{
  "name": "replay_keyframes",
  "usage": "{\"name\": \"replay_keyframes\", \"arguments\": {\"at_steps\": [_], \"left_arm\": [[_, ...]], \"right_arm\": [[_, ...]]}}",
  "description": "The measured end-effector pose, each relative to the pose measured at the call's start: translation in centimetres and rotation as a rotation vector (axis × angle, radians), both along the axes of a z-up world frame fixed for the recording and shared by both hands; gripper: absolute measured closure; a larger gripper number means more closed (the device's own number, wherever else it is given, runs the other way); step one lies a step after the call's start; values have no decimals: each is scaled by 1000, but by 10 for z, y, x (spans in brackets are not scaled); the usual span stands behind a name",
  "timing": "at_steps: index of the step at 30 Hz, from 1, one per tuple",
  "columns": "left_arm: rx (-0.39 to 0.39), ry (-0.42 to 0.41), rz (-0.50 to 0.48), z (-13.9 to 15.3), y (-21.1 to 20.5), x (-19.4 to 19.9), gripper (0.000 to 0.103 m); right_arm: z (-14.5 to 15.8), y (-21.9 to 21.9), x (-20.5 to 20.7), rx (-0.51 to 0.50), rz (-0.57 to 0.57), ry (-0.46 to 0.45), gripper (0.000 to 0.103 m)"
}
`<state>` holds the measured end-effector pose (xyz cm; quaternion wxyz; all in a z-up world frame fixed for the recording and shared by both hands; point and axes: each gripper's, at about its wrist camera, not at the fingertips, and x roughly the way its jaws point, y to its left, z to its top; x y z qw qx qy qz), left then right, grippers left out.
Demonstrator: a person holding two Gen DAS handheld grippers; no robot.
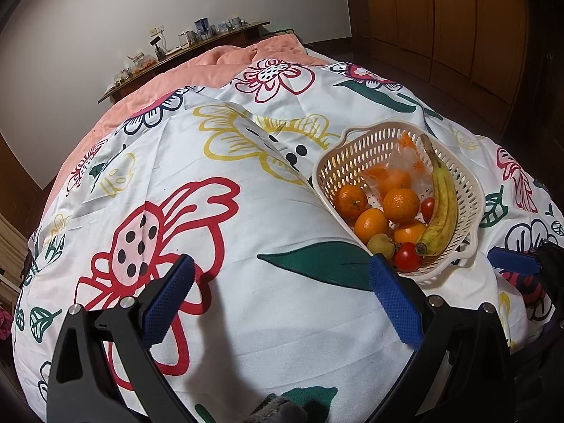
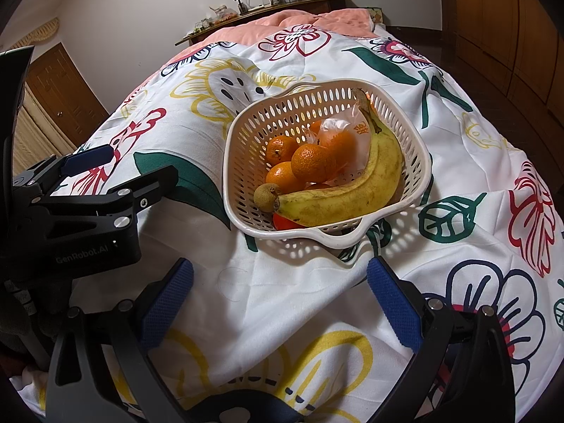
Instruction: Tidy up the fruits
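Left gripper (image 1: 282,282) and right gripper (image 2: 280,282): blue-padded jaws spread wide, nothing held, both above the flower-print white quilt (image 1: 268,303). Ahead, unobstructed: cream perforated plastic basket (image 2: 246,134) on the quilt, holding a yellow banana (image 2: 356,190), orange mandarins (image 2: 312,162), red tomatoes (image 1: 407,256), a crinkled clear plastic bag (image 2: 338,125). Wooden shelf (image 1: 197,47) with clutter beyond.

cream basket (image 2: 419,162); yellow banana (image 2: 352,194); orange mandarins (image 2: 312,162); white floral quilt (image 1: 282,317); possibly red tomatoes (image 1: 407,255).

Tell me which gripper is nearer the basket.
Right, marginally. The right gripper faces the basket head-on, just short of its near rim; the left gripper sits beside it, offset left.
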<state>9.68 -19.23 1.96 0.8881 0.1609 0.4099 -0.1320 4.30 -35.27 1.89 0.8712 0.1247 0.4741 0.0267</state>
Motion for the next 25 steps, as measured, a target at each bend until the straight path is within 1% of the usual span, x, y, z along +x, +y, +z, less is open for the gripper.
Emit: {"name": "replay_keyframes", "arguments": {"at_steps": [7,16,22,25], "left_arm": [[1,-1,-1,0,-1,0,3],[19,-23,-17,2,-2,-2,3],[11,-18,-7,2,-1,-3,3],[-11,-12,5,5,7,-4,3]], "right_arm": [[0,0,0,0,0,0,5],[0,0,0,-1,0,1,5],[1,1,0,-26,1,-4,5],[3,0,-1,-36,-10,-8,5]]}}
